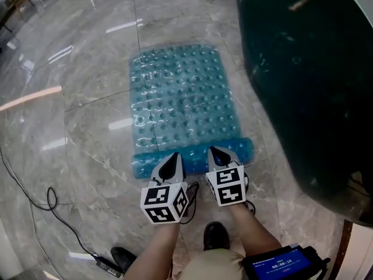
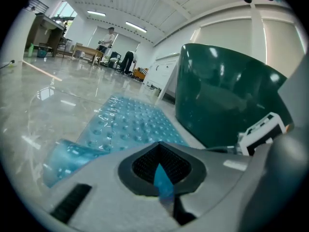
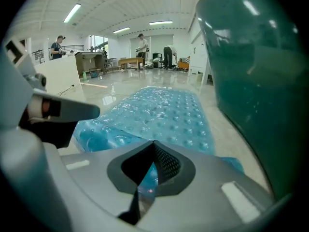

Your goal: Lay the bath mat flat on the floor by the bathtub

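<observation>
Bath mat [image 1: 180, 98]: mostly flat beside bathtub [image 1: 303, 80], near edge curled.
Left gripper [image 1: 171, 159]: fingers clamped on curled edge.
Right gripper [image 1: 217, 152]: fingers clamped likewise, nearer bathtub.

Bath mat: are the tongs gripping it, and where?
Both hold the blue bath mat by its curled near edge, left tongs beside right tongs.
</observation>
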The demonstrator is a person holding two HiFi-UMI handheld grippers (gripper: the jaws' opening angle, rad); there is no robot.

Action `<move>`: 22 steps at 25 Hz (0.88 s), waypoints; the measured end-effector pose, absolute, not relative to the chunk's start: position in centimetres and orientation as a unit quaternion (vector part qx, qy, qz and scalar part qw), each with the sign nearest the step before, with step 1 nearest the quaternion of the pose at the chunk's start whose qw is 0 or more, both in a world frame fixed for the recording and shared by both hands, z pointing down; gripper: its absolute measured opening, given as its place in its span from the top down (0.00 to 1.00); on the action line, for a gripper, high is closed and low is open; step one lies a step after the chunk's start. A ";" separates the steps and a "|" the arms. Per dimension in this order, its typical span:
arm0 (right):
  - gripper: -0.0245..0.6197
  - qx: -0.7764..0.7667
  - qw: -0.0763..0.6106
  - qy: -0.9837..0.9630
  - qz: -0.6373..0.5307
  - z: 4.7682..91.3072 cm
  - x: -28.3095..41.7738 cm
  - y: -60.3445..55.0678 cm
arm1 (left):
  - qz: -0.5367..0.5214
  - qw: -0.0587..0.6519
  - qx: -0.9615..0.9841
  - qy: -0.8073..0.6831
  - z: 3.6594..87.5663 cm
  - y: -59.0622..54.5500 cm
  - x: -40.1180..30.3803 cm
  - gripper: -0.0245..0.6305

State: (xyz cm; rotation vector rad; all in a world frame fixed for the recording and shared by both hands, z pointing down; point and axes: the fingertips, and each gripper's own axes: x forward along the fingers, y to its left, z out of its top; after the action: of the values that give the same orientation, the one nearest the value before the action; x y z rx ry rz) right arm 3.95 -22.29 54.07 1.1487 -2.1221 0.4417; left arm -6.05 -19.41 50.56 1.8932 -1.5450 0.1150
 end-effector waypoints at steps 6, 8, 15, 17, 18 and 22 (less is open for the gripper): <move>0.95 0.430 0.344 -0.816 0.178 54.3 4.7 -18.6 | 0.069 0.384 0.716 -0.578 52.1 -20.4 -6.2 0.95; 0.95 0.430 0.347 -0.814 0.179 54.3 4.8 -18.4 | 0.096 0.390 0.714 -0.574 53.1 -19.9 -6.1 0.95; 0.95 0.433 0.361 -0.804 0.190 53.5 4.6 -19.4 | 0.134 0.389 0.714 -0.566 54.9 -19.6 -5.9 0.95; 0.95 0.441 0.350 -0.804 0.193 52.0 3.9 -19.9 | 0.153 0.383 0.717 -0.562 55.4 -19.6 -6.5 0.96; 0.95 0.448 0.344 -0.802 0.194 50.7 3.7 -20.2 | 0.159 0.383 0.720 -0.557 55.5 -19.6 -6.5 0.96; 0.95 0.501 0.296 -0.786 0.210 43.3 3.8 -19.7 | 0.164 0.408 0.737 -0.514 55.0 -19.5 -5.8 0.96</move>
State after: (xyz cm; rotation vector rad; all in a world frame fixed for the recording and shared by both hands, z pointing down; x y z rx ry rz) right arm 3.84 -19.67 43.25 1.3313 -2.0896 0.5594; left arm -5.80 -19.48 55.03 1.8573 -1.2952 0.4147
